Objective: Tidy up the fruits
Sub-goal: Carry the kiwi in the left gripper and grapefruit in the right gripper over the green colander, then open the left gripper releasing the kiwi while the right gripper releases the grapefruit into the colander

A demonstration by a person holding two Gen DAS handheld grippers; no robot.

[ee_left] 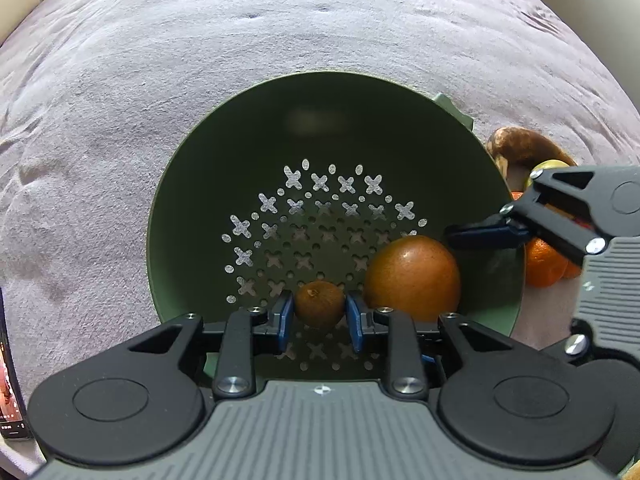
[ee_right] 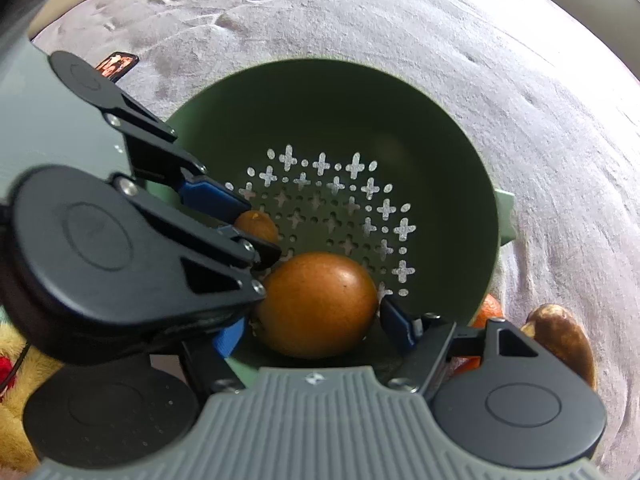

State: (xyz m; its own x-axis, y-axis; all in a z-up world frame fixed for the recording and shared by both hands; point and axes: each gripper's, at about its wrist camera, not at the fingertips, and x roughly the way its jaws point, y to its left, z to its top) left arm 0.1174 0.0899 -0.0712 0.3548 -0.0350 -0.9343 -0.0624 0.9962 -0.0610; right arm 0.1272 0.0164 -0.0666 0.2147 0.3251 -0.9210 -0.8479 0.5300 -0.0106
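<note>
Jaws of left gripper nearly closed, pinching small brown kiwi, right gripper spread loosely round big smooth orange-brown fruit, both inside green colander.

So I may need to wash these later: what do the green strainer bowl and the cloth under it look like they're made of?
The green strainer bowl looks like moulded plastic: matte, evenly coloured, with clean cross-shaped and round cut-outs. The cloth looks like soft plush or short-pile fabric, pale grey-pink, showing brush marks and creases. Neither is certain from looks alone.

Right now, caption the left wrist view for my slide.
Left gripper brackets a small brown fruit inside the green colander.
</note>
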